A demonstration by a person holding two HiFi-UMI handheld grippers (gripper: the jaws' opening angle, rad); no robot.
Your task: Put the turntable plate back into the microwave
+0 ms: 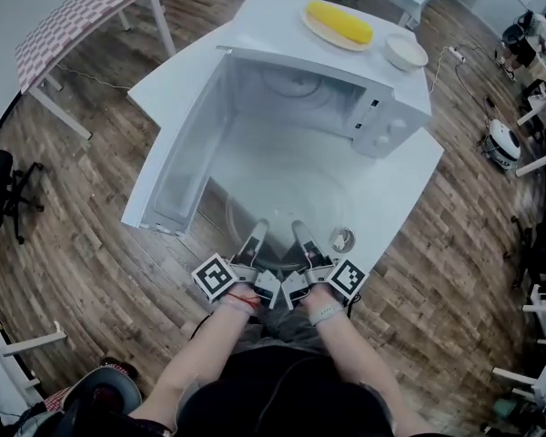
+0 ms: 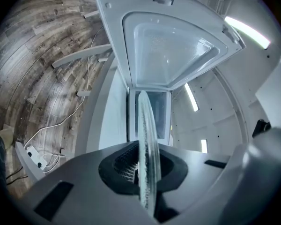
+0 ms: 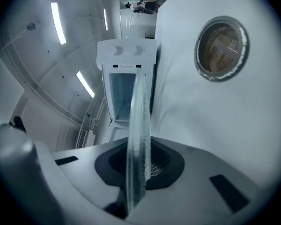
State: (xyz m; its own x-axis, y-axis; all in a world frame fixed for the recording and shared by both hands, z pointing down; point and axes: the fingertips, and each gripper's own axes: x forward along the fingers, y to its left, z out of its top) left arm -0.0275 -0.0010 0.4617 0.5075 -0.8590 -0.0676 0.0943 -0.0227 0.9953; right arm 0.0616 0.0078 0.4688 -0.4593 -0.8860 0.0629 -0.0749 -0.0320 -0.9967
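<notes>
We grip the glass plate [image 1: 282, 200] by its near rim, the left tool [image 1: 255, 236] and the right tool [image 1: 302, 235] each closed on the edge; it lies level over the desk [image 1: 411, 182], before the open microwave [image 1: 296, 89]

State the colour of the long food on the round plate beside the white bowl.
The long food is yellow, clearest in the head view.

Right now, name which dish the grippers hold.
The clear glass turntable plate, gripped by left gripper and right gripper; the plate of yellow food and white bowl rest on the microwave.
</notes>
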